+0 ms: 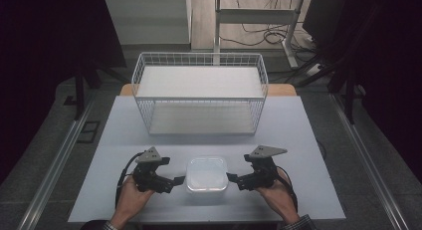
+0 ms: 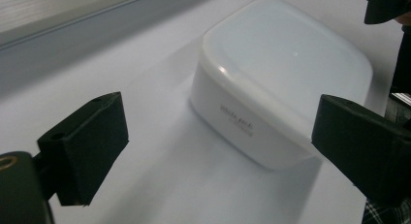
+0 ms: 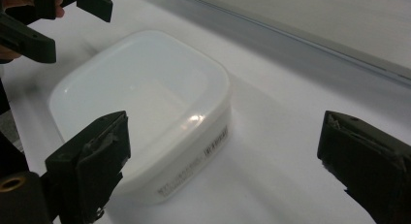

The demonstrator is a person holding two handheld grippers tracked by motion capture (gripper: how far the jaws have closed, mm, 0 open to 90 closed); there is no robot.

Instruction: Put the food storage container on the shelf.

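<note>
Seemingly light, stiff and slick, the lidded plastic box [image 1: 207, 173] at lower centre is flanked by the spread left tool [image 1: 177, 182] and spread right tool [image 1: 234, 178], best gripped at its rim.

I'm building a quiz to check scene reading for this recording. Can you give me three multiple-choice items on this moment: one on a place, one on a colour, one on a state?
1. Where does the plastic container stand?
A. Inside the wire basket
B. On the table between the two hand-held grippers
C. On the floor

2. What colour is the wire basket?
A. White
B. Red
C. Black

3. How do the jaws of the left hand-held gripper stand?
A. Shut on the container
B. Shut on nothing
C. Open, apart from the container

Answers: 1 B, it sits on the table with the right hand-held gripper on its other side. 2 A, its wires are white. 3 C, the left gripper view shows a wide gap between the jaws.
</note>
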